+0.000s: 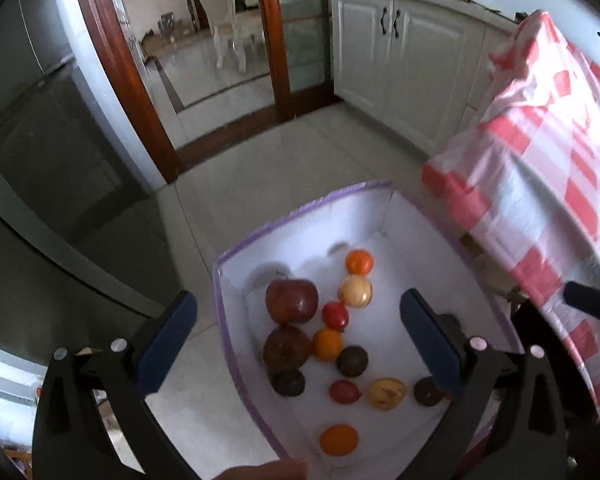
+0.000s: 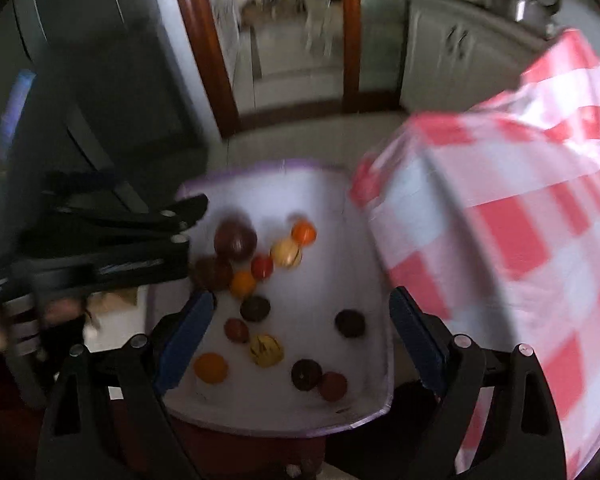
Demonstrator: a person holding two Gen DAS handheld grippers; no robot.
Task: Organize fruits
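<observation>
A white box with a purple rim [image 1: 236, 248] [image 2: 260, 170] sits on the floor and holds several fruits. Among them are a large dark red apple [image 1: 291, 301] [image 2: 235, 239], small oranges [image 1: 359, 261] [image 2: 303, 232], red tomatoes [image 1: 335, 315] [image 2: 262, 266], pale yellow fruits [image 1: 355, 290] [image 2: 265, 350] and dark purple ones [image 1: 352, 361] [image 2: 350, 323]. My left gripper [image 1: 300, 344] hovers open above the box with nothing between its fingers. My right gripper [image 2: 302, 338] is open over the box too, empty. The left gripper's black body [image 2: 112, 240] shows at the left of the right wrist view.
A table under a red and white checked cloth [image 1: 540, 168] [image 2: 520, 220] stands right beside the box. White cabinets [image 1: 392, 56] line the back, with a wooden-framed glass door [image 1: 220, 60] and a dark refrigerator [image 1: 40, 160] to the left. Pale floor tiles [image 1: 280, 160] lie beyond the box.
</observation>
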